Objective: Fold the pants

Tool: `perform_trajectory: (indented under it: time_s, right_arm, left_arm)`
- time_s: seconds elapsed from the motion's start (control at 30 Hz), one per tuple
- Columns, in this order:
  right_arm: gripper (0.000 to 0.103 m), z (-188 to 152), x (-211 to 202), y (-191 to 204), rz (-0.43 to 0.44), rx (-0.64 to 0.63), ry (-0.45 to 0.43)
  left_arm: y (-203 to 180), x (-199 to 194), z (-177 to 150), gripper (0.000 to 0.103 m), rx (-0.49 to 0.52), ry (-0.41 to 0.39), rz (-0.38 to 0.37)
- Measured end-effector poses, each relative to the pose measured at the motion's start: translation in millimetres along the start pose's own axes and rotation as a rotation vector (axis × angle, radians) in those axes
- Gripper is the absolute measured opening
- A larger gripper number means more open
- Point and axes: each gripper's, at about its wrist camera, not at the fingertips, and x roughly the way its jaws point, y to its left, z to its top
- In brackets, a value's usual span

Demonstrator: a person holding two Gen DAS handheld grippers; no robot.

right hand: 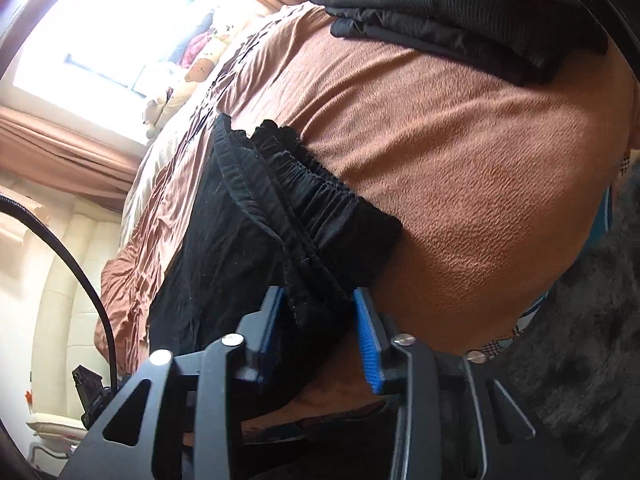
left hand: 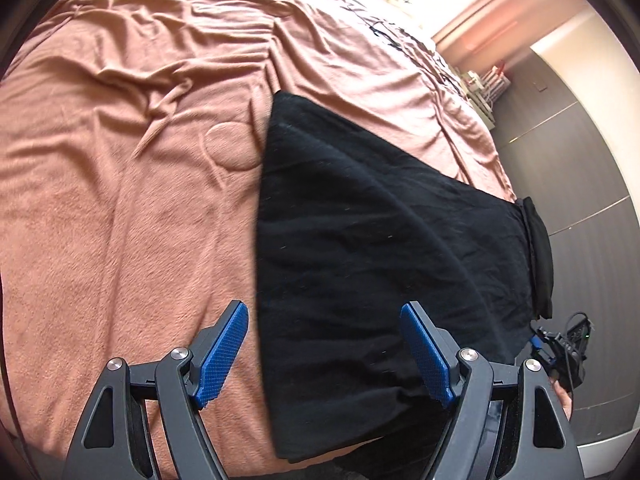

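**Taking both ends of the pants before the fold**

Nearest us, our right gripper has its blue pads narrowed around the gathered waistband of the black pants. The band lies between them, but we cannot tell whether they press it yet.

Our left gripper stands wide apart and holds nothing, poised over the near hem edge of the pants.

To do this step well, we judge the left jaws should take every layer of the hem. Both ends can then lift level without dragging the blanket.

Farther off, the pants lie flat on the pink-brown blanket, one pair. A second dark folded garment rests beyond. We count two grippers and one bright window.
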Motion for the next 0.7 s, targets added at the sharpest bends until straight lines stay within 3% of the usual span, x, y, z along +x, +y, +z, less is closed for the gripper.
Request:
perform_trajectory:
  time_s: [0.03,0.23,0.37,0.53,0.7]
  right_arm:
    - [0.018,1,-4,3,0.010,-0.012,-0.005]
    - [0.012,3,-21,18,0.037,-0.106,-0.051]
    - [0.010,12,-36,23,0.055,-0.136,-0.092]
    - [0.009,17,-39,26,0.004,-0.173,-0.121]
    - [0.009,15,-19,12,-0.056,-0.152,-0.106]
  left_arm:
    - [3,1,-1,0.080,-0.005,0.007,0.006]
    - [17,7,-9,0.079,-0.049,0.040,0.006]
    - [21,11,-13,0.070,-0.063,0.060,-0.003]
    - [24,16,-17,0.058,-0.081,0.091,-0.014]
    - [28,20,-19,0.058,-0.108,0.119,-0.057]
